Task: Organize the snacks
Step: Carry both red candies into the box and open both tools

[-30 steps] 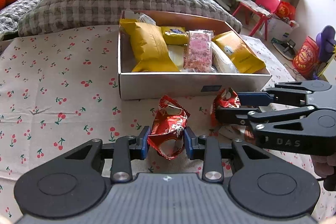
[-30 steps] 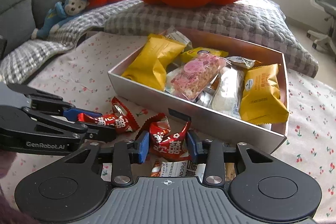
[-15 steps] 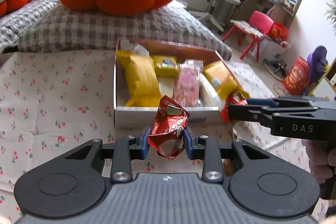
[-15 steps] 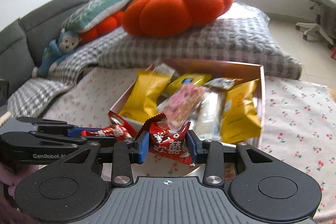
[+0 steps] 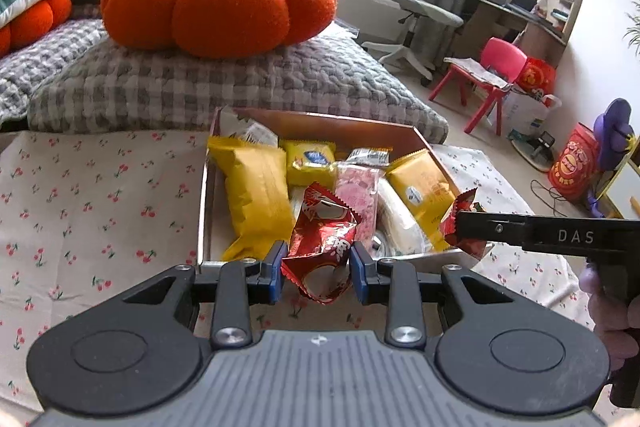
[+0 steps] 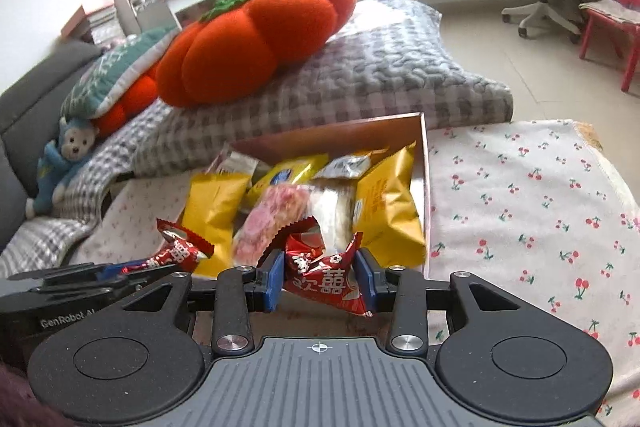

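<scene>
One crinkled red candy packet (image 5: 322, 247) was held in the left gripper (image 5: 318, 269), another red packet (image 6: 326, 281) in the right gripper (image 6: 320, 277); both were judged light, soft and slippery, best pinched mid-body, with the box (image 5: 344, 125) at twelve o'clock.

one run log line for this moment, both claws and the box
left claw: shut on red candy packet | right claw: shut on second red candy packet | snack box: both packets above near edge, unreleased

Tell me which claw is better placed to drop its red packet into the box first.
Left, probably. The left claw holds its red packet over the box; the right claw and its packet hang near the corner.
</scene>
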The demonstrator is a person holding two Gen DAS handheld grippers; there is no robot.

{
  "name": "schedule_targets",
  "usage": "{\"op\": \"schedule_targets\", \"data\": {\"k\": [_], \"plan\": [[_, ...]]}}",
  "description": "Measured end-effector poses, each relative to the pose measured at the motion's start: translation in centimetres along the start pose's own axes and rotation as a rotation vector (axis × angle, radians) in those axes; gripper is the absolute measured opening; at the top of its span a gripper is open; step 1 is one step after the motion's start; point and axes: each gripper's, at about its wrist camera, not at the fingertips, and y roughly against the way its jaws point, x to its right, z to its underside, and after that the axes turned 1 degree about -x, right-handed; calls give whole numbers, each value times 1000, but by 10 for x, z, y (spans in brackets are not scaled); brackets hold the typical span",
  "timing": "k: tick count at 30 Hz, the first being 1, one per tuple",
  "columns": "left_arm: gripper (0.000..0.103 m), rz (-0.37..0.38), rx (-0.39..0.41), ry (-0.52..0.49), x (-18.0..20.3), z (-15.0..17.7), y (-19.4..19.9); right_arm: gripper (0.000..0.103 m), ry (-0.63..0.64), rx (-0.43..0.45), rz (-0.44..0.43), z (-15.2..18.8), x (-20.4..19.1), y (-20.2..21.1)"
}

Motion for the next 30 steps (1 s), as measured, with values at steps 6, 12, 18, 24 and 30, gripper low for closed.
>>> {"op": "schedule_targets", "data": {"k": [6, 12, 18, 24, 30], "plan": [[30, -13, 3, 5, -1, -2, -14, 38, -28, -4, 0, -2, 8, -5], [30, -40, 1, -21, 5, -10, -25, 39, -63, -5, -16, -5, 13, -8], [38, -74, 16, -13, 7, -13, -28, 59, -97, 19, -24, -9, 17, -4], [71, -68, 29, -21, 9, -7, -15, 70, -56, 29, -11, -9, 11, 2], [86, -100, 8, -59, 12, 3, -2, 85, -18, 28, -5, -1, 5, 12]]}}
